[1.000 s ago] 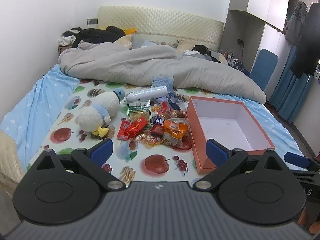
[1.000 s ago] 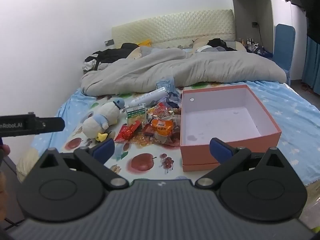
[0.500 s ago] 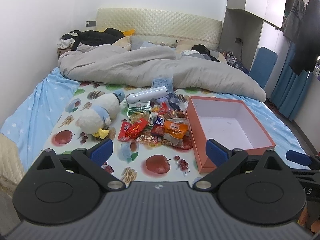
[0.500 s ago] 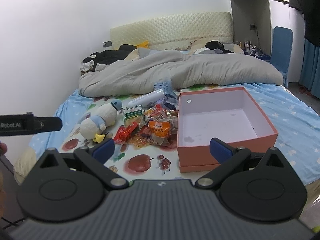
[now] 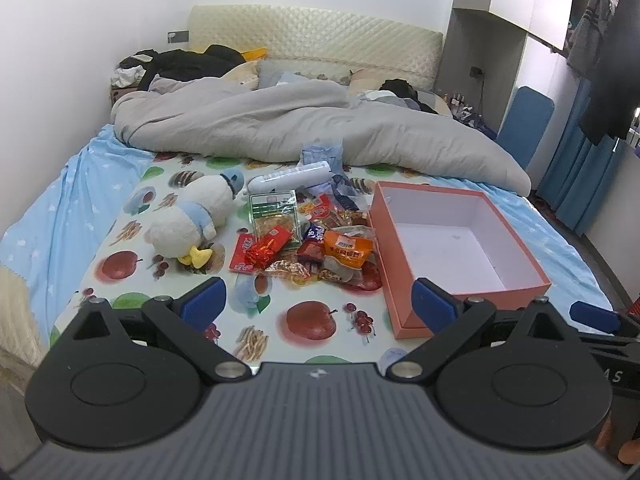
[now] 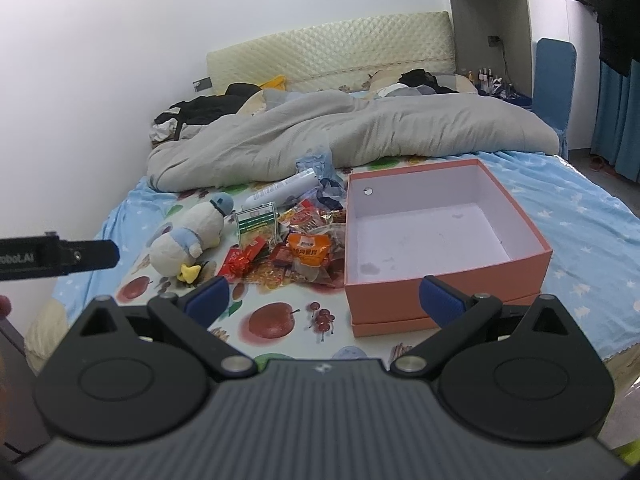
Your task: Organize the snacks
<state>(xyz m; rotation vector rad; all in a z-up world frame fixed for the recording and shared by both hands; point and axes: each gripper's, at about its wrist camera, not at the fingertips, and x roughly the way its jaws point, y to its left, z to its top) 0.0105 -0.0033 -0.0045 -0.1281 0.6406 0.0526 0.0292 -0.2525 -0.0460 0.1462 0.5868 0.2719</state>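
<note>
A heap of snack packets (image 5: pixel 308 240) (image 6: pixel 292 248) lies on the fruit-print sheet, with an orange packet (image 5: pixel 347 249) (image 6: pixel 310 249) and a red one (image 5: pixel 266 246) on top. To their right stands an empty salmon-pink box (image 5: pixel 460 276) (image 6: pixel 444 280) with a white inside. My left gripper (image 5: pixel 318 304) hovers open over the near bed edge, well short of the heap. My right gripper (image 6: pixel 324 300) is open too, nothing between its blue pads, facing the box's near-left corner. The left gripper's finger (image 6: pixel 86 256) shows at the left of the right wrist view.
A white plush duck (image 5: pixel 192 220) (image 6: pixel 188 236) lies left of the snacks. A white tube (image 5: pixel 290 178) and a blue wrapper (image 5: pixel 322 156) rest behind them. A rumpled grey duvet (image 5: pixel 312 128) covers the far half of the bed. A blue chair (image 5: pixel 524 124) stands at the right.
Both views have shifted slightly: the box and snacks sit a little lower and nearer in the frames. No object on the bed has moved, and both grippers stay open.
</note>
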